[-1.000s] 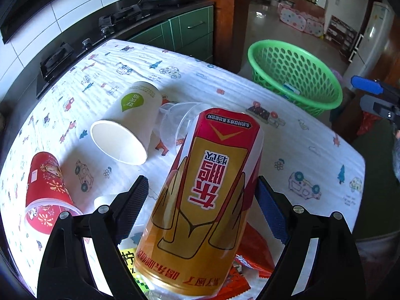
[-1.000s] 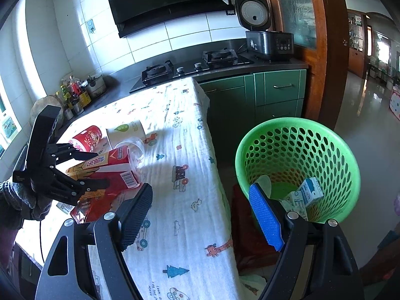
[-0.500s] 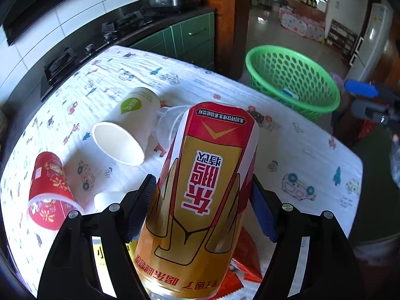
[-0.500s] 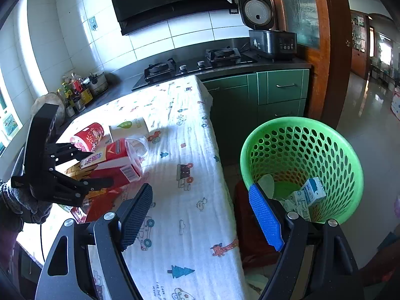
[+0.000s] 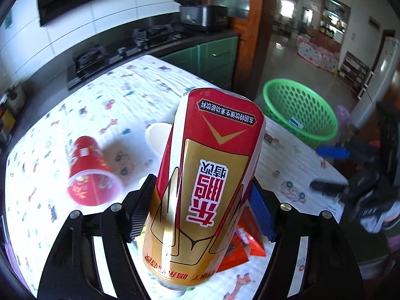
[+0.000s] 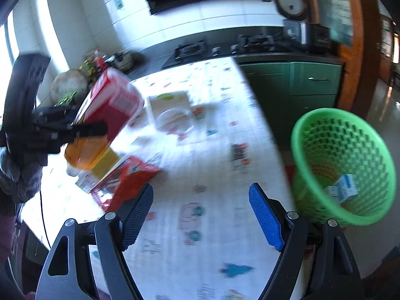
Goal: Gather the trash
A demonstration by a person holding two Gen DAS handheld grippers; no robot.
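The left hand-held gripper [image 5: 202, 210], jaws just narrowed, clamped the red-and-gold bottle [image 5: 207, 175] clear above the surface [image 5: 150, 87]; the right hand-held gripper [image 6: 200, 215] stood released; a slipping grip risked dropping it short of the green basket [image 5: 300, 110].

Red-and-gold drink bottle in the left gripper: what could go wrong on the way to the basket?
1. The left gripper, whose jaws have just been closing, clamps the red-and-gold drink bottle low on its body; most of it sticks out past the pads, so it might pivot or slip.
2. The green perforated plastic basket stands off the table's far edge; an early release could land on the floor.
3. The open, empty right gripper hovers nearby and might cross the path.
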